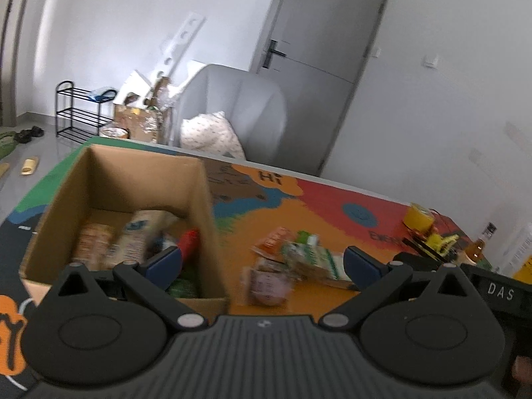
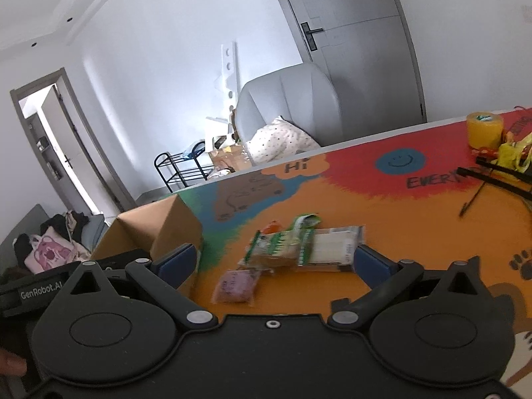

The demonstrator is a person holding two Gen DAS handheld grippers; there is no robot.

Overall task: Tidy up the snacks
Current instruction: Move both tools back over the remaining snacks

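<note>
An open cardboard box (image 1: 199,199) stands on the colourful table (image 1: 332,199) at the left and holds several snack packs (image 1: 133,236), blurred. A small pile of snack packets (image 1: 306,256) lies on the orange part to its right, with a pink packet (image 1: 269,286) nearest. My left gripper (image 1: 262,262) is open and empty, above the box's right wall. In the right wrist view the box (image 2: 166,226) is at the left, and the green and white packets (image 2: 299,246) and pink packet (image 2: 236,286) lie ahead. My right gripper (image 2: 276,262) is open and empty above them.
A yellow tape roll (image 2: 483,129), yellow clutter (image 2: 512,153) and a black pen (image 2: 472,199) lie at the table's far right. Beyond the far edge stand a grey armchair (image 2: 289,106) with a cushion, a black rack (image 2: 183,169) and a door (image 2: 359,33).
</note>
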